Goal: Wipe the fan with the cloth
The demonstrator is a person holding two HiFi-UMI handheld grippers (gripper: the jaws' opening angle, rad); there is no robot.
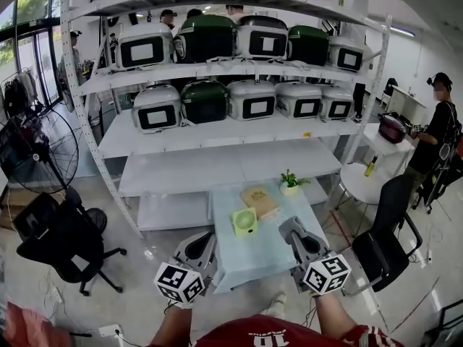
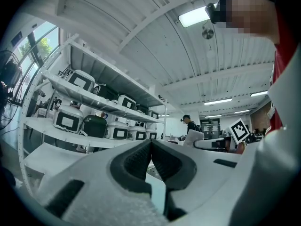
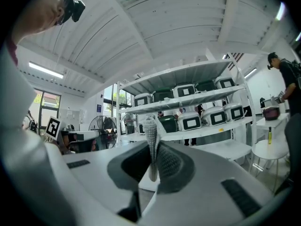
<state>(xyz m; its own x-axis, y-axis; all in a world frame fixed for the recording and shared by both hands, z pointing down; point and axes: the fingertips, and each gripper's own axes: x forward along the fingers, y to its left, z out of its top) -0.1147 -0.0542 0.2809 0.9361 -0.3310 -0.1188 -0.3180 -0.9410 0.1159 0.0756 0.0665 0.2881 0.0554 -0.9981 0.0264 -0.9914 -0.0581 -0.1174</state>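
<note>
Two grippers at the table's near edge, the fan untouched

Head view: the small green desk fan (image 1: 245,221) stands upright near the middle of the pale table (image 1: 242,259). It is squarish, with no clear long axis, and its grille faces the person; no brand can be read on it. A brown book (image 1: 259,199) and a potted plant (image 1: 290,182) sit behind it. The left gripper (image 1: 205,241) and right gripper (image 1: 292,228) hover apart from it. The frame cuts off the white print on the red shirt.

Left gripper view: the left gripper's (image 2: 150,146) jaws are pressed together with nothing between them.

Right gripper view: the right gripper's (image 3: 153,157) jaws pinch a grey waffle-weave cloth (image 3: 150,128), its fold standing upright.
</note>
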